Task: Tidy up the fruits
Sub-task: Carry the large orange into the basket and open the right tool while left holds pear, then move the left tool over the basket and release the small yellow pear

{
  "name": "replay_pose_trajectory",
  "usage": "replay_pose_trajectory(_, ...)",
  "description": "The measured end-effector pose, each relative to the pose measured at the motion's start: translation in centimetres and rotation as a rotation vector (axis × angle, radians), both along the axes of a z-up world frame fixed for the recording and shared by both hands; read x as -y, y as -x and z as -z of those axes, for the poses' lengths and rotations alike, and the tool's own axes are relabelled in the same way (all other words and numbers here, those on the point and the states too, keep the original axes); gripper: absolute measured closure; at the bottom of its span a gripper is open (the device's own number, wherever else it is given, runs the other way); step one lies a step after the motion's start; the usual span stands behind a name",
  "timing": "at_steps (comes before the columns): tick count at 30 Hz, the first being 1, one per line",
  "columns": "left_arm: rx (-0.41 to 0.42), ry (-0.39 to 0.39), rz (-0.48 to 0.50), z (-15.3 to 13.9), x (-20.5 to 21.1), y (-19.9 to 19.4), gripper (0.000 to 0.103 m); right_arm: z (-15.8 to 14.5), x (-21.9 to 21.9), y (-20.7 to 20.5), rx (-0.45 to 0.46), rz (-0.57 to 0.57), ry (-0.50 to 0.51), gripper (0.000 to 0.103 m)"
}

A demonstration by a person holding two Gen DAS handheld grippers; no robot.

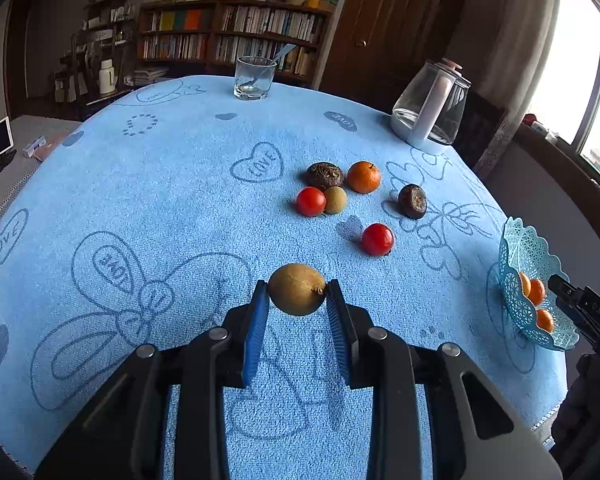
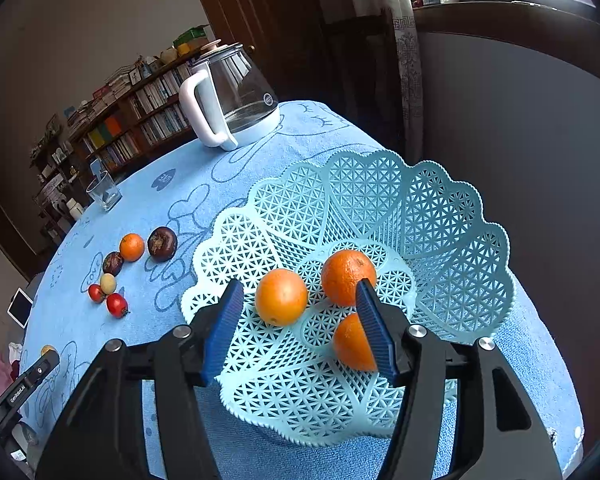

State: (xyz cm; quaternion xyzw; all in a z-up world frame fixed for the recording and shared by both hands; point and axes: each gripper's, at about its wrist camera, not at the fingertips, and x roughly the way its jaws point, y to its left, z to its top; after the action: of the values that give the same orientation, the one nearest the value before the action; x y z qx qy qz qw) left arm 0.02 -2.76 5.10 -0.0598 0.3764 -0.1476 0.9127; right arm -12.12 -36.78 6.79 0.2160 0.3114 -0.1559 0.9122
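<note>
My left gripper (image 1: 297, 294) is shut on a tan round fruit (image 1: 297, 289) and holds it above the blue cloth. Ahead on the cloth lie two red fruits (image 1: 377, 239) (image 1: 311, 201), a small tan fruit (image 1: 335, 199), an orange (image 1: 363, 177) and two dark brown fruits (image 1: 325, 175) (image 1: 412, 201). My right gripper (image 2: 300, 300) is open and empty over the light blue lattice basket (image 2: 440, 220), which holds three oranges (image 2: 281, 297) (image 2: 346, 276) (image 2: 352, 346). The basket also shows in the left wrist view (image 1: 520, 264) at the table's right edge.
A glass kettle with a white handle (image 1: 432, 108) stands at the back right. A drinking glass with a spoon (image 1: 255, 77) stands at the far edge. The table's right edge drops off just past the basket. A bookshelf stands behind the table.
</note>
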Motion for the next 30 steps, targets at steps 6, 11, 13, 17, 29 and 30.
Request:
replay_pose_trajectory(6,0.031,-0.01,0.042,-1.4,2.2,0.6,0.073,-0.8,1.0,0.8,0.032,0.04,-0.01,0.041)
replay_pose_trajectory(11,0.061,-0.024,0.109,-2.5,5.2,1.1,0.073,-1.9,1.8,1.6,0.057,0.085,0.02,0.041)
replay_pose_trajectory(13,0.077,-0.032,0.14,-3.1,6.6,1.3,0.073,-2.2,2.3,2.0,0.065,0.107,0.025,0.037)
replay_pose_trajectory(17,0.106,-0.041,0.206,-4.2,9.4,1.8,0.073,-2.6,3.7,2.6,0.074,0.155,0.027,0.036)
replay_pose_trajectory(29,0.104,-0.051,0.395,-5.0,17.6,2.5,0.073,-3.4,7.8,4.7,0.08,0.271,0.043,0.036)
replay_pose_trajectory(30,0.106,-0.056,0.405,-4.9,18.2,2.5,0.073,-3.4,8.0,4.9,0.082,0.274,0.04,0.035)
